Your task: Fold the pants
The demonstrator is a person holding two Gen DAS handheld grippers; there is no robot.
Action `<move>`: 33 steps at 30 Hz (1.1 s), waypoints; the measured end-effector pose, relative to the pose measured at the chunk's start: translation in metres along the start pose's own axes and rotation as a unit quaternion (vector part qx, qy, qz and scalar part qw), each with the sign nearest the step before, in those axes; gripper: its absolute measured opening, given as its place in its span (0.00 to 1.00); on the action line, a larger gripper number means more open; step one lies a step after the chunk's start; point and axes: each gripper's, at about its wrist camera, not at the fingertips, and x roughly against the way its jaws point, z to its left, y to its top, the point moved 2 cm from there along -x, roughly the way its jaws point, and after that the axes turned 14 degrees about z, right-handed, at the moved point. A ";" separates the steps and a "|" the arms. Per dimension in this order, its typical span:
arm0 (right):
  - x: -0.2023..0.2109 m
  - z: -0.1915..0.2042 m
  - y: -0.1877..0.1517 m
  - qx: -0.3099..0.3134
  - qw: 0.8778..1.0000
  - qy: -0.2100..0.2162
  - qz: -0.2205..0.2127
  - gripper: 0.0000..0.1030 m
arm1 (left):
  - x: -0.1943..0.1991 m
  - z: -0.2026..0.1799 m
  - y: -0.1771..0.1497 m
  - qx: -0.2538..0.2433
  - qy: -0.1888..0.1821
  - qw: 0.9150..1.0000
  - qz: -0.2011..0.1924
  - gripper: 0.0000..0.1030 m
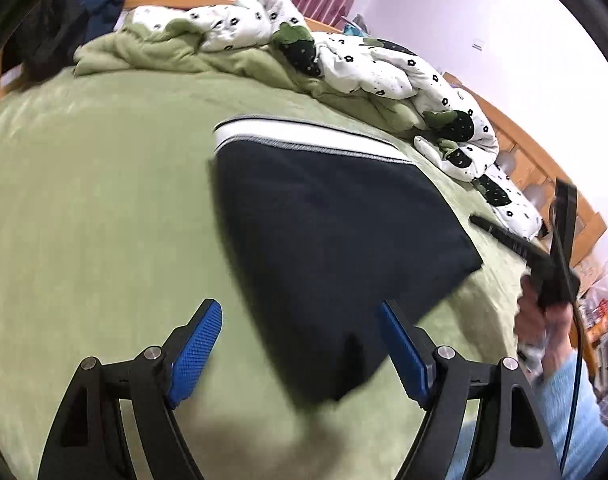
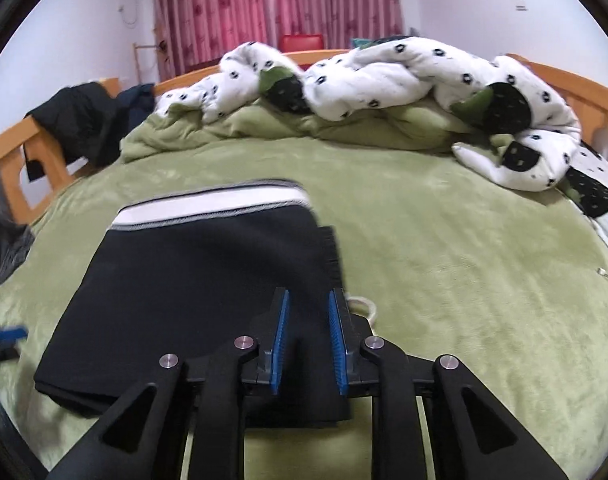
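The dark navy pants [image 1: 328, 232] lie folded into a flat rectangle on the green bed, with a white and grey waistband [image 1: 304, 134] at the far end. They also show in the right wrist view [image 2: 192, 280]. My left gripper [image 1: 300, 316] is wide open and empty, hovering over the near corner of the pants. My right gripper [image 2: 308, 300] is partly open, its blue pads [image 2: 282, 344] apart and empty, just above the pants' near right edge. The right gripper also shows at the right of the left wrist view [image 1: 552, 248].
A crumpled white quilt with black flowers [image 2: 404, 80] and a green blanket [image 2: 344, 124] are piled along the far side. A wooden bed frame [image 2: 576, 80] rings the bed. Dark clothes [image 2: 84, 124] hang on the left rail. A white cord loop [image 2: 364, 306] lies beside the pants.
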 end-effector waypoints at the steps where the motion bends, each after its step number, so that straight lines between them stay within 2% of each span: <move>1: -0.009 0.004 -0.002 0.005 1.000 -0.005 0.009 0.19 | -0.012 -0.005 0.004 -0.002 0.025 1.000 0.006 0.76; 3: -0.038 0.005 -0.014 0.002 0.999 -0.019 0.050 0.20 | -0.045 -0.008 -0.001 0.003 0.061 0.997 0.042 0.75; 4: -0.047 0.005 -0.021 0.005 0.998 -0.029 0.052 0.19 | -0.058 -0.010 -0.008 0.008 0.051 0.997 0.060 0.75; 5: -0.047 0.007 -0.030 0.014 0.998 -0.038 0.037 0.19 | -0.068 -0.008 -0.015 0.018 0.032 0.996 0.076 0.75; 7: -0.043 0.008 -0.032 0.018 0.998 -0.039 0.044 0.20 | -0.065 -0.004 -0.023 0.026 0.011 0.998 0.062 0.75; 9: -0.036 0.007 -0.025 0.024 0.998 -0.029 0.059 0.22 | -0.057 -0.002 -0.016 0.018 0.000 0.998 0.060 0.74; 11: -0.027 0.003 -0.013 0.026 0.998 -0.018 0.059 0.39 | -0.044 0.003 -0.002 0.023 -0.015 0.999 0.042 0.74; 12: -0.023 -0.001 -0.005 0.019 0.999 -0.016 0.048 0.59 | -0.040 0.007 0.008 0.029 -0.021 0.999 0.032 0.75; 13: -0.021 -0.005 0.004 0.011 0.999 -0.010 0.038 0.72 | -0.038 0.011 0.019 0.036 -0.023 0.999 0.028 0.75; 14: -0.023 -0.011 0.017 0.000 1.000 0.009 0.027 0.74 | -0.040 0.015 0.029 0.043 -0.023 0.998 0.028 0.75; 16: -0.036 -0.017 0.036 -0.016 0.999 0.033 0.035 0.75 | -0.046 0.024 0.049 0.055 -0.028 0.998 0.033 0.74; 18: -0.064 -0.026 0.054 -0.037 0.996 0.050 0.069 0.75 | -0.056 0.030 0.066 0.060 -0.041 0.997 0.040 0.74; 19: -0.085 -0.031 0.061 -0.047 0.992 0.068 0.099 0.75 | -0.063 0.036 0.072 0.066 -0.043 0.996 0.046 0.73; 22: -0.124 -0.037 0.065 -0.049 0.980 0.115 0.153 0.75 | -0.087 0.051 0.081 0.080 -0.057 0.993 0.070 0.73; 25: -0.132 -0.034 0.064 -0.028 0.978 0.129 0.164 0.74 | -0.114 0.059 0.080 0.098 -0.118 0.984 0.090 0.71; 26: -0.136 -0.032 0.064 -0.023 0.975 0.138 0.172 0.74 | -0.116 0.057 0.079 0.099 -0.127 0.984 0.082 0.70; 27: -0.140 -0.030 0.063 -0.023 0.971 0.152 0.181 0.74 | -0.119 0.053 0.079 0.094 -0.132 0.984 0.072 0.66; 29: -0.147 -0.028 0.061 -0.031 0.961 0.183 0.202 0.72 | -0.123 0.042 0.083 0.086 -0.115 0.987 0.076 0.52; 30: -0.147 -0.028 0.061 -0.030 0.961 0.184 0.204 0.69 | -0.123 0.042 0.087 0.089 -0.115 0.986 0.077 0.42; 31: -0.144 -0.028 0.062 -0.030 0.961 0.185 0.204 0.63 | -0.119 0.043 0.089 0.098 -0.121 0.985 0.077 0.32; 32: -0.138 -0.028 0.063 -0.034 0.962 0.179 0.201 0.59 | -0.116 0.046 0.092 0.106 -0.134 0.982 0.078 0.28; 33: -0.131 -0.028 0.064 -0.041 0.964 0.176 0.195 0.51 | -0.111 0.050 0.094 0.113 -0.154 0.978 0.077 0.22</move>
